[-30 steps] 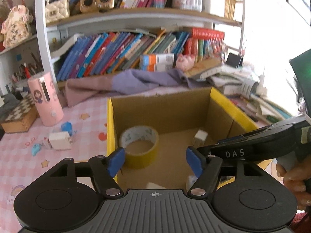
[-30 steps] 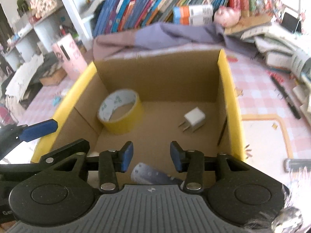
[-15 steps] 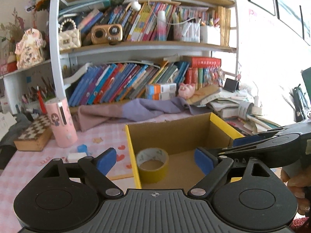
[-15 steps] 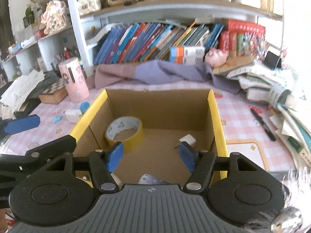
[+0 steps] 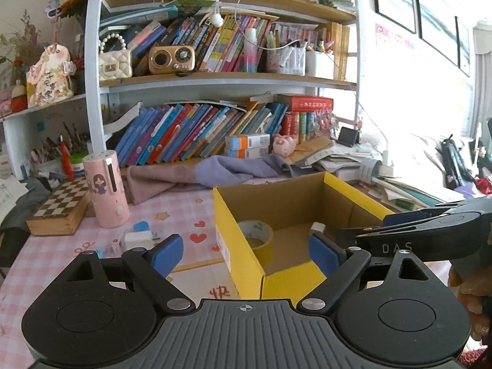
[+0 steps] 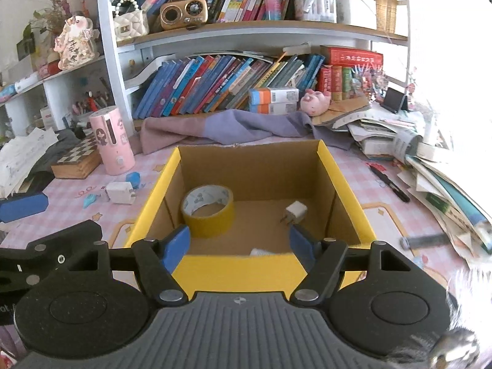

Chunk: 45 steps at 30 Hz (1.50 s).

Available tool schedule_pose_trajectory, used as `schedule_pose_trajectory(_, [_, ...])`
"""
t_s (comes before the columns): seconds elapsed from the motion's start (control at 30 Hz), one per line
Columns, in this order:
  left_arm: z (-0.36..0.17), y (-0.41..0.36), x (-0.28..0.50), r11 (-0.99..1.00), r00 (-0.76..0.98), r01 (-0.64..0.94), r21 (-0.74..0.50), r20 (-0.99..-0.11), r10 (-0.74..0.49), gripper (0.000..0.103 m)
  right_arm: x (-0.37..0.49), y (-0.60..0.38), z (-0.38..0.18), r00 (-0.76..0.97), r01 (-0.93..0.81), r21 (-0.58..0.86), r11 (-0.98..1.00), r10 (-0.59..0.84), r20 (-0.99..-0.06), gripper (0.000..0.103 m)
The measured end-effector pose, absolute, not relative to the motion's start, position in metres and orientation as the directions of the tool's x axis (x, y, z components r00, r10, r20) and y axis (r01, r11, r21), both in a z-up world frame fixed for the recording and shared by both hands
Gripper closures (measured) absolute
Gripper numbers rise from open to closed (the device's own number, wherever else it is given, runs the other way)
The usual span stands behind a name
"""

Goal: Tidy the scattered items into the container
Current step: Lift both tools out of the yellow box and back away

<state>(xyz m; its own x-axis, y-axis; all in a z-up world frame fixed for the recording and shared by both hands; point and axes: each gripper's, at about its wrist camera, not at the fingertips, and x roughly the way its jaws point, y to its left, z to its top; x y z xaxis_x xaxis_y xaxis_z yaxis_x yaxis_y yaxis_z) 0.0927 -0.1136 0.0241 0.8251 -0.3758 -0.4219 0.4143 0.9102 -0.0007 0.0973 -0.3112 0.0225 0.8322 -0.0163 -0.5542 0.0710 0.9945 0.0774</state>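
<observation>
The white charger (image 6: pixel 119 192) lies left of the yellow box (image 6: pixel 246 269), near the blue clips (image 6: pixel 133 179). I judge it light, rigid, slick; I'd pinch its flat sides. My left gripper (image 5: pixel 244 250) and right gripper (image 6: pixel 240 241) both gape wide, empty.

Left tongs (image 5: pixel 244 250) gape empty before the yellow box (image 5: pixel 243 246); tape roll (image 5: pixel 256 240) lies inside.

A bookshelf (image 6: pixel 246 30) crammed with leaning books (image 6: pixel 215 86) is seen behind the desk (image 6: pixel 384 203). A purple cloth (image 6: pixel 240 126) is draped at its foot, beside a pink pig toy (image 6: pixel 315 103). A chessboard box (image 6: pixel 77 158) and a black pen (image 6: pixel 389 183) are laid on the desk.
</observation>
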Motion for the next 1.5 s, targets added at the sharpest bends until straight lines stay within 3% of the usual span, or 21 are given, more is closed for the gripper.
schedule_pose_trajectory(0.3, [0.012,-0.080,0.072,0.889,0.783,0.459,0.010,-0.478,-0.399,0.012,0.059,-0.273,0.013,0.814,0.139,0.065,0.988,-0.076,-0.575,0.030])
schedule_pose_trajectory(0.7, [-0.006,-0.033,0.050,0.903,0.755,0.429,0.013,-0.555,-0.350,0.012,0.033,-0.223,-0.013,0.761,0.146,0.088,0.985,-0.055,-0.646,0.029])
schedule_pose_trajectory(1.5, [-0.011,0.039,0.050,0.969,0.784,0.246,0.010,-0.590,-0.192,0.009,0.055,-0.148,-0.024,0.706,-0.040,0.081,0.996,0.086,-0.703,0.026])
